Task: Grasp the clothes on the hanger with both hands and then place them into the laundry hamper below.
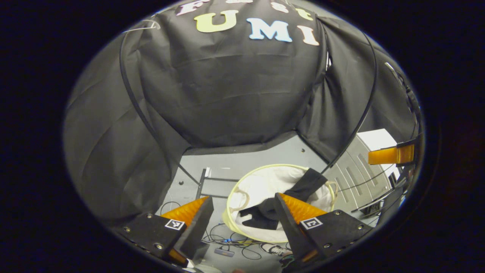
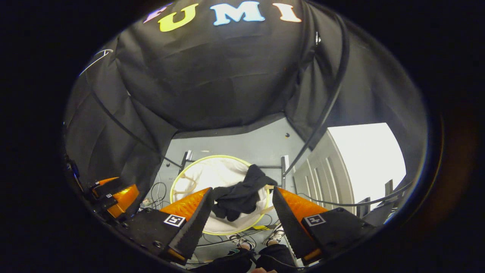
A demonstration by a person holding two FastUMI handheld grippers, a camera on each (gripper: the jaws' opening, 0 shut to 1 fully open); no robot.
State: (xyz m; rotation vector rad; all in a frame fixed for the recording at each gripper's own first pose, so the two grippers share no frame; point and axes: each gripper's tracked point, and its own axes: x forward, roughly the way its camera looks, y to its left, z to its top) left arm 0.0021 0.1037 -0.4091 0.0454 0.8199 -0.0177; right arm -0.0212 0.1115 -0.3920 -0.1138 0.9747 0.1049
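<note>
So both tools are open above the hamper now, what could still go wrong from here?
1. The black cloth garment lies draped over the white round fabric hamper's yellow rim, part of it reaching past the edge; it may slide out.
2. Loose dark cables lie on the grey floor beside the hamper and could snag a descending left tool or right tool.

A black garment [image 2: 242,197] lies crumpled inside the round white laundry hamper [image 2: 189,178], one end draped over its rim.
</note>
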